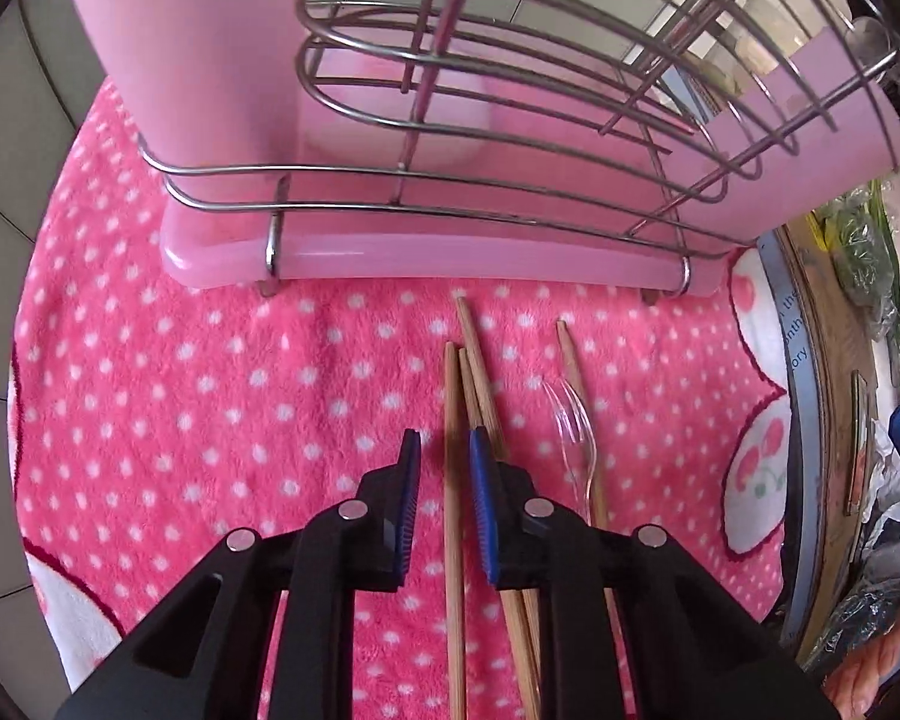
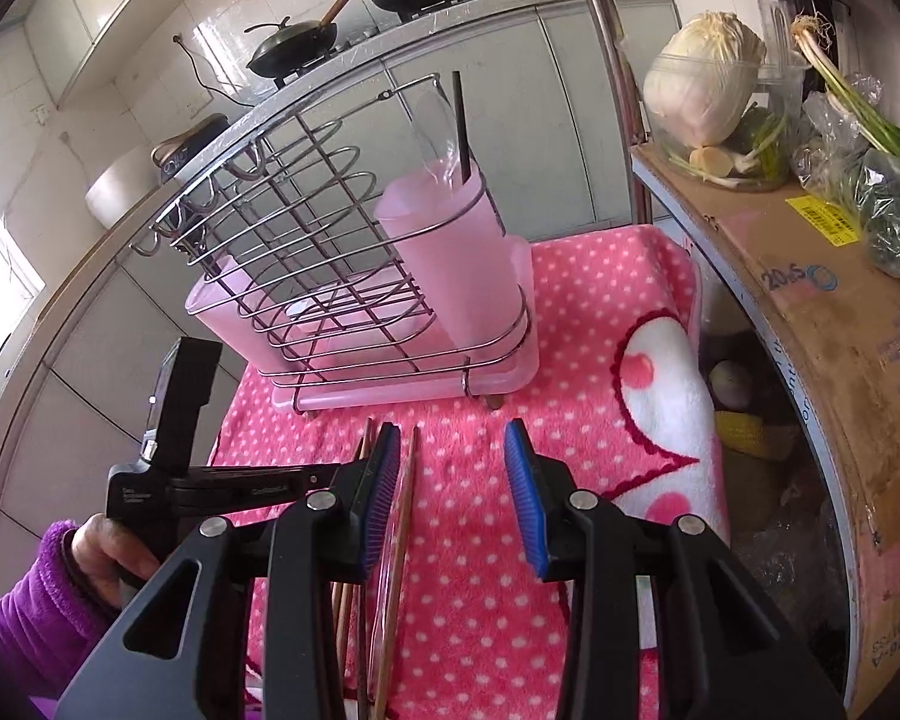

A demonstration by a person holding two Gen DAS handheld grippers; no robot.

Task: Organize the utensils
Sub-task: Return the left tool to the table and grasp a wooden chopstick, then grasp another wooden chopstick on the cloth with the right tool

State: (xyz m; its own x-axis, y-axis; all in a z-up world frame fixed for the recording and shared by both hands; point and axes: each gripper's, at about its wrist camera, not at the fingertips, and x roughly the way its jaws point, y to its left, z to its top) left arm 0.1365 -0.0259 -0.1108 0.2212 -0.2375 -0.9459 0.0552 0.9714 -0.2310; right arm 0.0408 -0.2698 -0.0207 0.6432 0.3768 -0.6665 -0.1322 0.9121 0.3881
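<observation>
Several wooden chopsticks [image 1: 453,480] and a clear plastic fork [image 1: 573,438] lie on the pink polka-dot blanket [image 1: 210,390] in front of the wire utensil rack [image 1: 510,120] with its pink plastic tray and cups. My left gripper [image 1: 444,450] is open low over the blanket, one chopstick between its blue pads, nothing gripped. My right gripper [image 2: 453,456] is open and empty above the blanket, the chopsticks [image 2: 403,504] by its left finger. The rack [image 2: 354,252] holds a pink cup [image 2: 450,252] with a clear utensil and a dark stick in it.
A cardboard box [image 2: 810,300] with a cabbage [image 2: 702,84], greens and bags stands at the right. A steel pole [image 2: 606,60] rises behind the blanket. Woks sit on the far counter [image 2: 390,18]. The person's purple sleeve [image 2: 36,606] holds the left gripper.
</observation>
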